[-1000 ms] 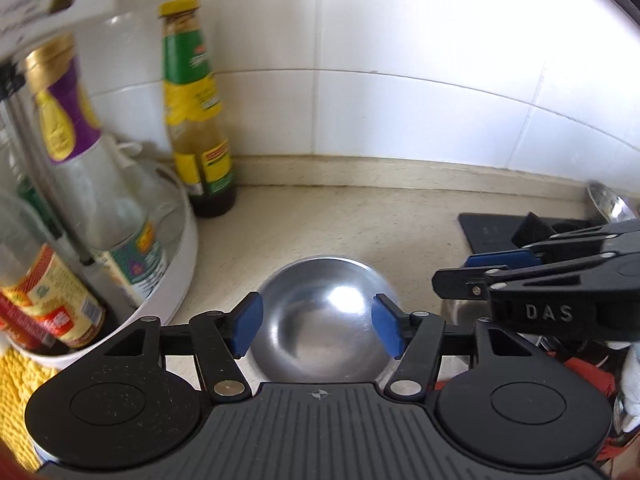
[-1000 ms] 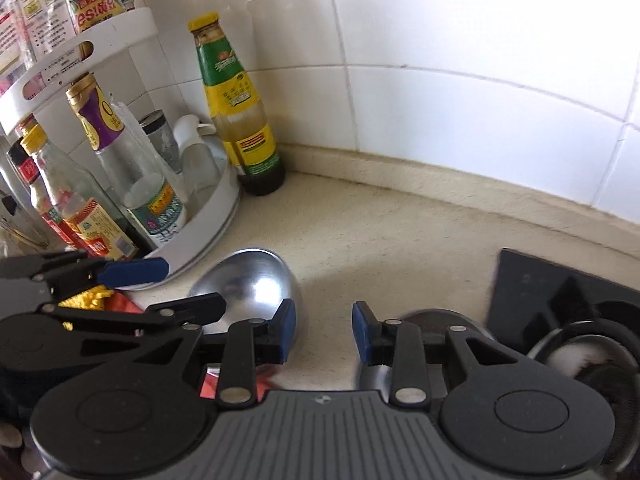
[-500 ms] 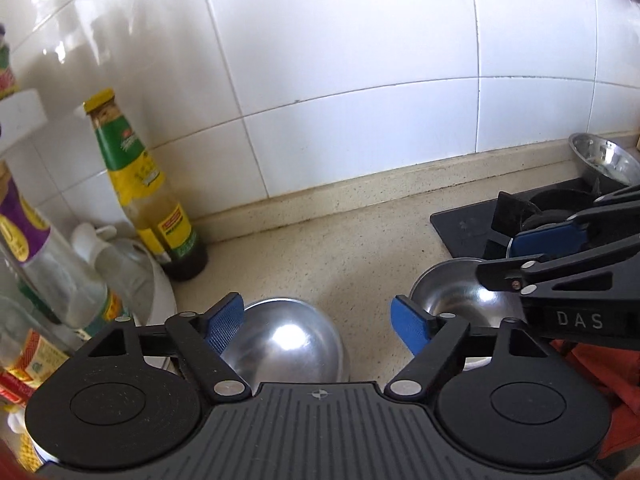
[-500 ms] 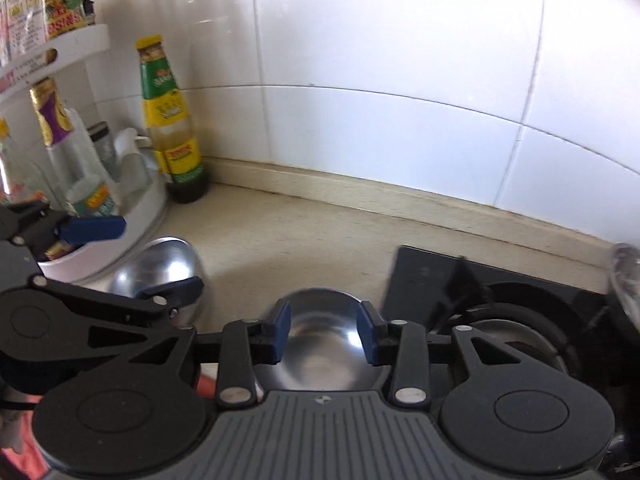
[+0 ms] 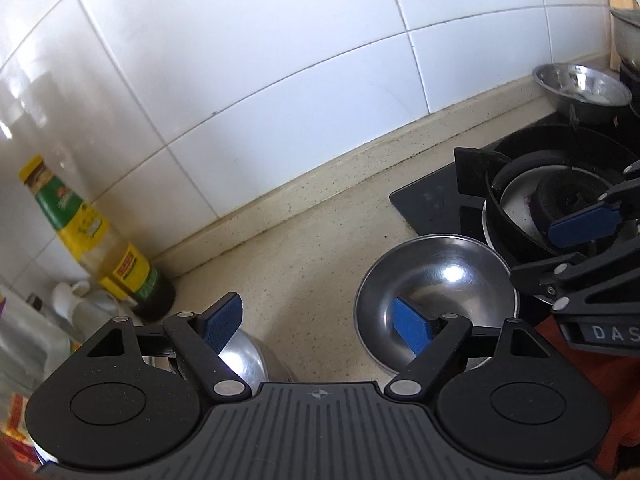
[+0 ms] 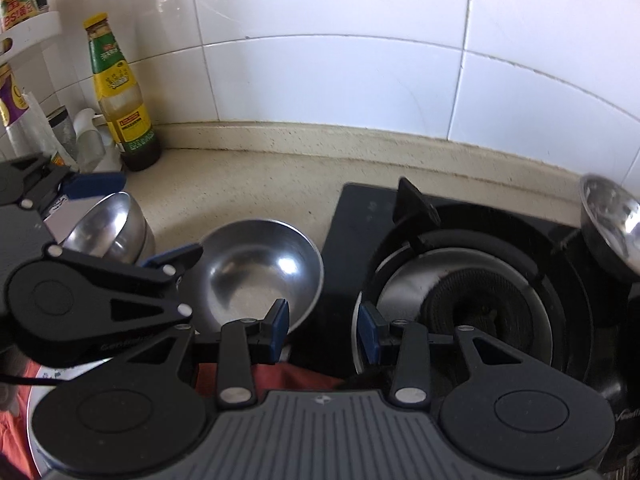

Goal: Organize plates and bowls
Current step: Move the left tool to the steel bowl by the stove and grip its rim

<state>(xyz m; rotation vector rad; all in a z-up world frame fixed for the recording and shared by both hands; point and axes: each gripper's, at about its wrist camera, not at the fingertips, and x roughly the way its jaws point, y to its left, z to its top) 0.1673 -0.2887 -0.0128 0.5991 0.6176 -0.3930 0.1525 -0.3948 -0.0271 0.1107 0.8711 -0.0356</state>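
- far left: sauce bottle standing at the tiled wall, next to a white rack
- small bowl is on the desk, tipped on its side, under the left gripper, which is wide open and empty
- middle bowl sits upright just beside the stove; left gripper's right finger hangs over it
- right gripper is open too, holding nothing, over the stove's near edge
- far right: third bowl on the stove
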